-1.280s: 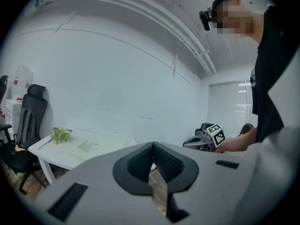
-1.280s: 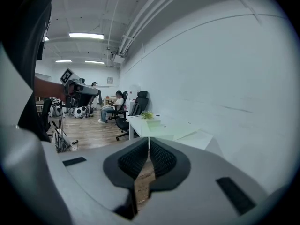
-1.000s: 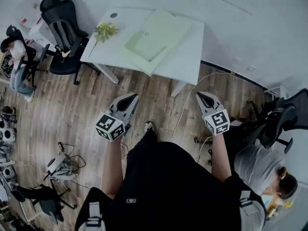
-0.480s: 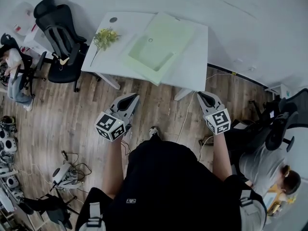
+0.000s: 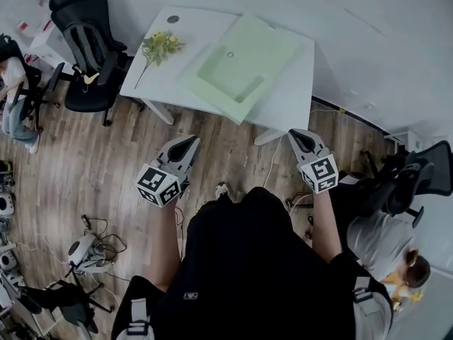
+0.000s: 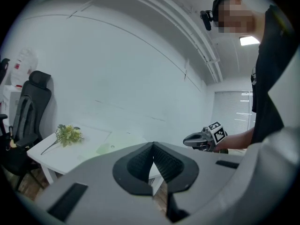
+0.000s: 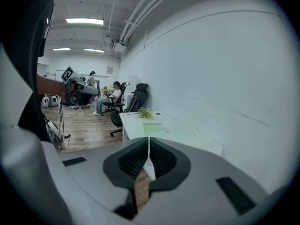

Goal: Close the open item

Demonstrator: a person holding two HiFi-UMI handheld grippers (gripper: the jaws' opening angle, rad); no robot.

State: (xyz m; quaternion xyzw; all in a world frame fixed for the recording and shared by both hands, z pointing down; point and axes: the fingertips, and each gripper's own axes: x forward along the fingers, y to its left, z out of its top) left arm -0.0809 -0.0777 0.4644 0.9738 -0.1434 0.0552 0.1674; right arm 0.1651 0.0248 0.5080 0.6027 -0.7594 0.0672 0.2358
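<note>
L gripper [image 6: 153,150]: jaws shut tight, nothing in them. R gripper [image 7: 148,146]: same, shut & empty. Both are held out in front of the person, over the wood floor [image 5: 106,154], well short of the white table [image 5: 191,30].

What could go wrong:
- Shut jaws can't pinch a lid. They'd have to open first, or just push w/ the tips.
- A hard push could slide the green box [image 5: 244,66] on the smooth top, maybe off the table, b/c one corner already sits right at the near edge.
- A white cable [image 5: 272,165] lies on the floor between person & table. A foot could catch it.
- The flowers [image 5: 159,46] lie near the box's left side & could get knocked.

The box lies flat on the table, open side up. In the head view its long way runs slanted, from near-left to far-right, toward the wall. The deep tray half is nearer the person. The flat half, prob. the lid, is at the far end. Can't tell where the hinge is.
</note>
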